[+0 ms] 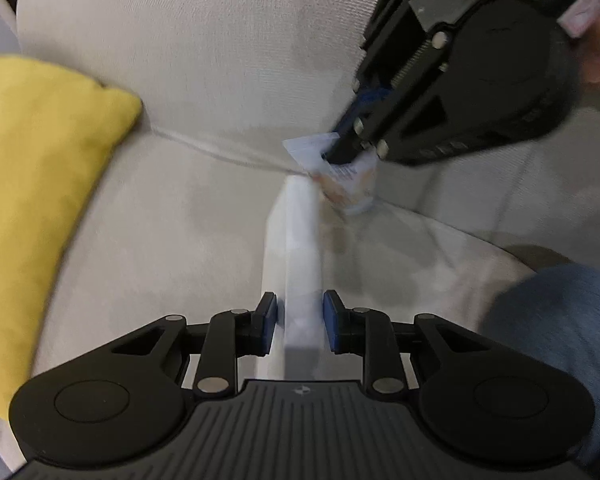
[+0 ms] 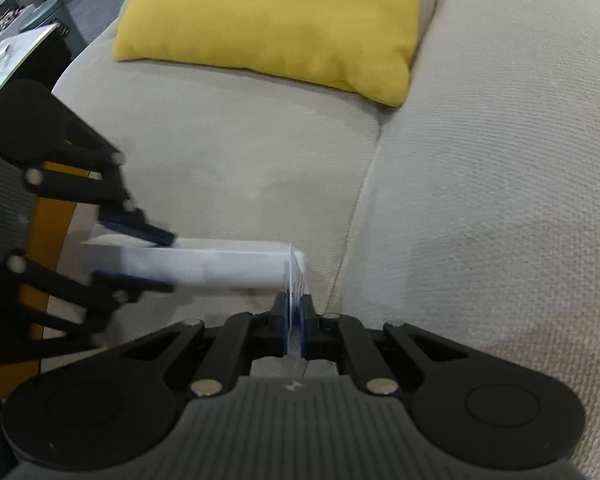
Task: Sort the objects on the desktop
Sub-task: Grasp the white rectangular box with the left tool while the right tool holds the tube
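The white box (image 1: 298, 264) hangs in the air just above the sofa (image 2: 480, 200) seat, held at both ends. My left gripper (image 1: 299, 316) has its blue pads on either side of one end; the pads look to be pressing on the box's sides, though blur keeps me from being sure how firmly. My right gripper (image 2: 295, 320) is pressed nearly together, pinching a thin flap or card at the box's far end; in the left view that end shows a crumpled printed label (image 1: 340, 176), too smeared to read.

A yellow cushion (image 2: 276, 24) leans against the sofa back, well apart from the box. A knee in blue denim (image 1: 560, 320) sits at the seat's edge.

I judge this to be the pick-up step, with the box off the seat but not yet carried to wherever it belongs. No desk or container is plain in either view, so I cannot tell the destination. The next move calls for keeping both grips steady and moving both hands together, since the thin flap could tear or slip if they pull apart.
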### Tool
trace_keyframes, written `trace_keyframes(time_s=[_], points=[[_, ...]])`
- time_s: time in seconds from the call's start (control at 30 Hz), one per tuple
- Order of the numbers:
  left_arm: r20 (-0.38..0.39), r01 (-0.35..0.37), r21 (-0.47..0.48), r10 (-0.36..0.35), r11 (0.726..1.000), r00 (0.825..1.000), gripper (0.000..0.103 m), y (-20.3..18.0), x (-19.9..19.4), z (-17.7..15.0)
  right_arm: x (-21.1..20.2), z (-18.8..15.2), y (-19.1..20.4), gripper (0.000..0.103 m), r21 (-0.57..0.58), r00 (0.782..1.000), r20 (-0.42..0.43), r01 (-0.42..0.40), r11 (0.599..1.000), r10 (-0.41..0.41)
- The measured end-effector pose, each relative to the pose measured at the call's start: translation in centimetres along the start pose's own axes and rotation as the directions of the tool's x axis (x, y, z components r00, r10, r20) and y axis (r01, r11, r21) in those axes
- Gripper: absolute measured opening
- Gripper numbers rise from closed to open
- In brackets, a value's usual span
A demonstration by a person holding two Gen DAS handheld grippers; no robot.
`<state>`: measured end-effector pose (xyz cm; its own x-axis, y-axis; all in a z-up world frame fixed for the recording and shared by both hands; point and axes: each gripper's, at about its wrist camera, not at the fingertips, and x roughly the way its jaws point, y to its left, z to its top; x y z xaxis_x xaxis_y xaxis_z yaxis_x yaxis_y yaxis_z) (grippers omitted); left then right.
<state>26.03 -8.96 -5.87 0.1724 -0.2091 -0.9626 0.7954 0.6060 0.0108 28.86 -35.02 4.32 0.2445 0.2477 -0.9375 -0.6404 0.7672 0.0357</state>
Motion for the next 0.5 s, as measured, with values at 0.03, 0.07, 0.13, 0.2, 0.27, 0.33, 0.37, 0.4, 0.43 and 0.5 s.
trace_keyframes(time_s=[0.03,0.07,0.13,0.2,0.27,0.33,0.37,0.4,0.43,0.5], points=[[-0.010,0.031,-0.014,-0.031,0.999,0.999,0.029,0.2,0.1,0.0,0.0,0.0,0.0,0.005,-0.004,1.000,-0.001,0.001,1.000,-0.001],[-0.022,0.057,-0.031,-0.057,0.998,0.998,0.029,0.6,0.1,-0.4,0.0,0.0,0.0,0.005,-0.008,1.000,-0.004,0.001,1.000,-0.001],[-0.057,0.078,-0.059,-0.081,0.995,0.995,0.029,1.8,1.5,0.0,0.0,0.2,0.1,0.005,-0.014,1.000,-0.010,-0.004,1.000,0.004],[-0.099,0.069,-0.102,-0.079,0.992,0.992,0.027,3.4,3.3,0.0,0.1,0.2,0.2,0.005,-0.022,1.000,-0.012,-0.003,1.000,0.003],[-0.081,0.093,-0.141,-0.105,0.986,0.991,0.027,4.5,3.3,-0.1,0.2,0.2,0.1,0.005,-0.026,1.000,-0.015,-0.004,1.000,0.004],[-0.066,0.097,-0.131,-0.106,0.987,0.992,0.027,5.4,3.3,0.1,0.1,0.2,0.1,0.005,-0.026,1.000,-0.014,-0.005,1.000,0.005],[-0.075,0.089,-0.124,-0.099,0.988,0.992,0.027,5.6,3.5,0.1,0.0,0.0,0.3,0.005,-0.025,1.000,-0.013,-0.005,1.000,0.004],[-0.071,0.087,-0.119,-0.096,0.989,0.993,0.031,5.9,3.5,0.1,-0.1,-0.1,0.4,0.005,-0.024,1.000,-0.013,-0.004,1.000,0.004],[-0.070,0.089,-0.118,-0.097,0.989,0.993,0.032,6.1,3.4,0.1,-0.1,-0.1,0.4,0.005,-0.025,1.000,-0.013,-0.004,1.000,0.004],[-0.065,0.056,-0.118,-0.064,0.991,0.996,0.043,6.3,3.2,0.2,-0.2,-0.1,0.7,0.005,-0.031,1.000,-0.012,-0.004,1.000,0.004]])
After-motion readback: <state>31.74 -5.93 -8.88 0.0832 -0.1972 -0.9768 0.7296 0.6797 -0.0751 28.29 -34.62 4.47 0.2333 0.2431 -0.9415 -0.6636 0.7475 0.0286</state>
